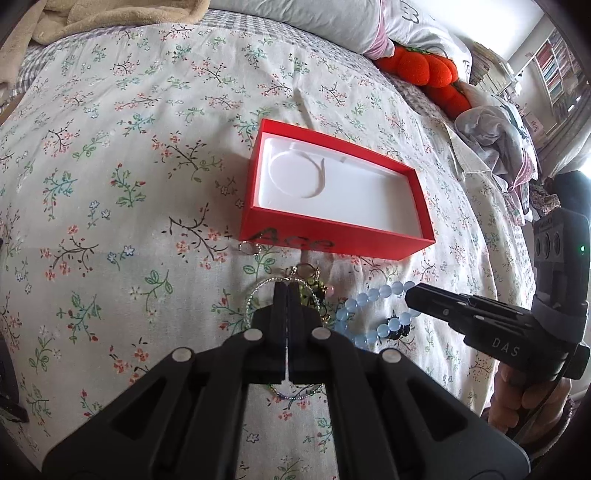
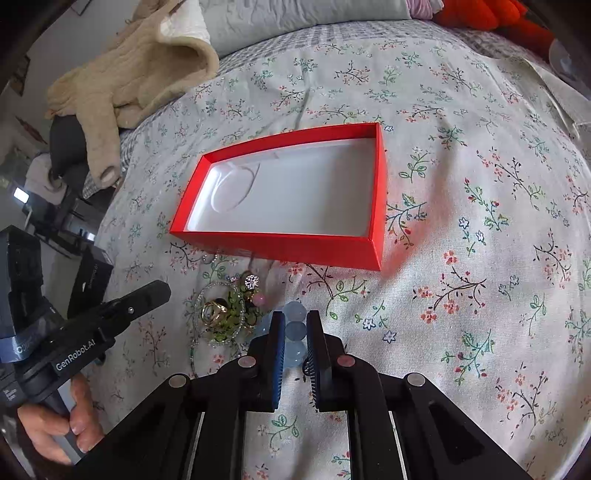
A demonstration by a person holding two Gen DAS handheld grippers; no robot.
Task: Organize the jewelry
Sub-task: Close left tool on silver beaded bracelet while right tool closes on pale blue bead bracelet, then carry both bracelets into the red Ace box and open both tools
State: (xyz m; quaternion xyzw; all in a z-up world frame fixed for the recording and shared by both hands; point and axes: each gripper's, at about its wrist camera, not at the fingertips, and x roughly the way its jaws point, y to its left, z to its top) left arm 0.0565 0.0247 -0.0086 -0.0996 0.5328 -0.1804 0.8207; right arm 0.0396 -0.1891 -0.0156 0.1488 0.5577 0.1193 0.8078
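An open red box (image 1: 328,236) with a white inside lies on the flowered bedspread; it also shows in the right wrist view (image 2: 295,247) and holds no jewelry. A heap of jewelry (image 2: 225,310) lies just in front of it. My left gripper (image 1: 287,291) is shut on a thin silver beaded hoop (image 1: 258,291) whose wire runs between the pads. My right gripper (image 2: 295,321) is shut on a pale blue bead bracelet (image 2: 295,328), whose beads sit between the pads. The bracelet also shows in the left wrist view (image 1: 373,295), beside the right gripper (image 1: 410,295).
A small silver ring (image 1: 248,247) lies by the box's near left corner. A beige blanket (image 2: 140,74) is at the back left, pillows (image 1: 314,22) and an orange plush toy (image 1: 424,70) at the back right. Crumpled clothes (image 1: 495,144) lie at the right edge.
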